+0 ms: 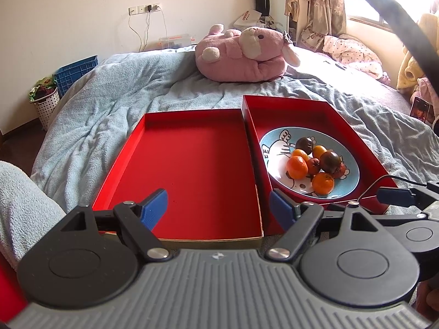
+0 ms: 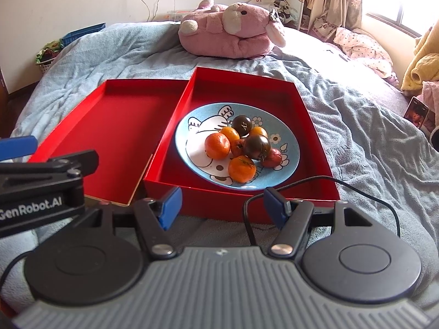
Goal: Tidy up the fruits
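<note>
1. Two red trays lie side by side on a bed covered with a blue-grey blanket (image 2: 356, 115); the left red tray (image 1: 192, 170) holds nothing, and the right red tray (image 2: 310, 126) holds a plate.
2. The blue cartoon plate (image 2: 197, 126) sits inside the right tray; on it the fruits are heaped together toward its right half: orange tangerines (image 2: 217, 145), two dark tomatoes (image 2: 256, 146), and small reddish fruits (image 2: 273, 158), most of them touching one another.
3. The left gripper (image 1: 218, 209) hangs over the near edge of the left tray; its blue pads (image 1: 154, 208) stand spread apart with nothing between them.
4. The right gripper (image 2: 221, 209) hangs just short of the near wall of the right tray; its fingers are parted, gripping nothing; a black cable (image 2: 315, 179) loops across its right finger.
5. A pink plush toy (image 2: 230, 33) lies farther up the bed, well apart from the trays; a phone (image 2: 415, 115) leans at the right edge.
</note>
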Tool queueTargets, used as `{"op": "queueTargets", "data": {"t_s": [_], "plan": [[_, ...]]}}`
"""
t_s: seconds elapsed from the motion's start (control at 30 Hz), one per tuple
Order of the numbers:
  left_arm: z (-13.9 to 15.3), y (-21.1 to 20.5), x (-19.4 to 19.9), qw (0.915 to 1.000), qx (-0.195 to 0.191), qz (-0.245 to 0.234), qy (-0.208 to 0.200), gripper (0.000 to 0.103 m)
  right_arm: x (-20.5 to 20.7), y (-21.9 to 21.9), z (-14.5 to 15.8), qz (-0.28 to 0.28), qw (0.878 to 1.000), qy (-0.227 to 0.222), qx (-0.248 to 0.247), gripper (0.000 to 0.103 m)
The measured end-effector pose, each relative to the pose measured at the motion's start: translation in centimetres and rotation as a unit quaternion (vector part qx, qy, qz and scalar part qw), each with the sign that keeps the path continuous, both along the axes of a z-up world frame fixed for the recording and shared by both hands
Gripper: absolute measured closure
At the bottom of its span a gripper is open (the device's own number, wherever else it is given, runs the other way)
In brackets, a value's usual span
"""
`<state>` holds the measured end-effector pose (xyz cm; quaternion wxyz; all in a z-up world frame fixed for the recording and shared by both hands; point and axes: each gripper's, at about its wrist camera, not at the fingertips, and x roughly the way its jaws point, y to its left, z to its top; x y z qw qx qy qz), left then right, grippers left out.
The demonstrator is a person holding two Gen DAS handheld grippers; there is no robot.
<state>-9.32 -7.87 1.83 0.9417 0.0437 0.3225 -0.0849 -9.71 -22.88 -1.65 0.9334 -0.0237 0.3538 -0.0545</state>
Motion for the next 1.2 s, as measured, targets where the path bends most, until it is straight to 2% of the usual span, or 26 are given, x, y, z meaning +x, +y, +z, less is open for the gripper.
{"op": "queueTargets", "data": {"t_s": [0.7,1.2], "plan": [[0.1,0.0,0.1,1.0000,0.000,-0.001,0.000,0.018,0.3,0.2,0.2,0.004,1.000,0.000,-0.001,0.035],[0.3,-2.1,0.2,0.9989,0.009,-0.045,-0.005,0.018,-0.7,-1.5,0.4,-0.013,1.000,-0.005,-0.003,0.035]]}}
